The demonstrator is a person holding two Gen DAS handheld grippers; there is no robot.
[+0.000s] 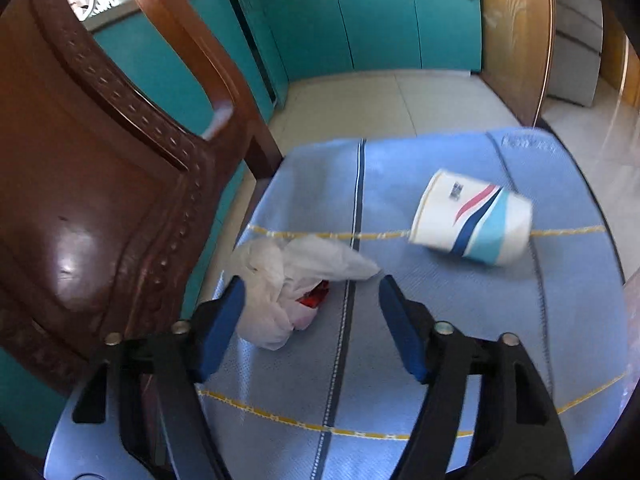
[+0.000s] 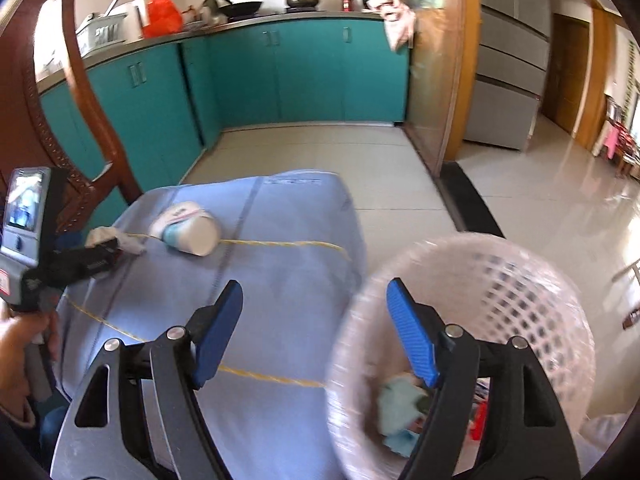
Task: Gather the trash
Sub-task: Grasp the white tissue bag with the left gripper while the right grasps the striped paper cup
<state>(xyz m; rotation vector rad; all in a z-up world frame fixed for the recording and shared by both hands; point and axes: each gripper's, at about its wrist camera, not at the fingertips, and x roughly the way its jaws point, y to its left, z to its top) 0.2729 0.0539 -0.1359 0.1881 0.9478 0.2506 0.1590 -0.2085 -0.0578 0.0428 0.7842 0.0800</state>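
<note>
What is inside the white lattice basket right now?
The white lattice basket holds light blue crumpled trash near the bottom, with something red beside it. The right gripper, open, and motion blur hide the rest of the bottom.

Crumpled white plastic bag (image 1: 280,280) and tipped-over paper cup (image 1: 472,218) on blue cloth; white lattice basket (image 2: 500,276) holding scraps.

Bright daylight, floor glare at right, motion blur, fisheye-warped dark edges.
</note>
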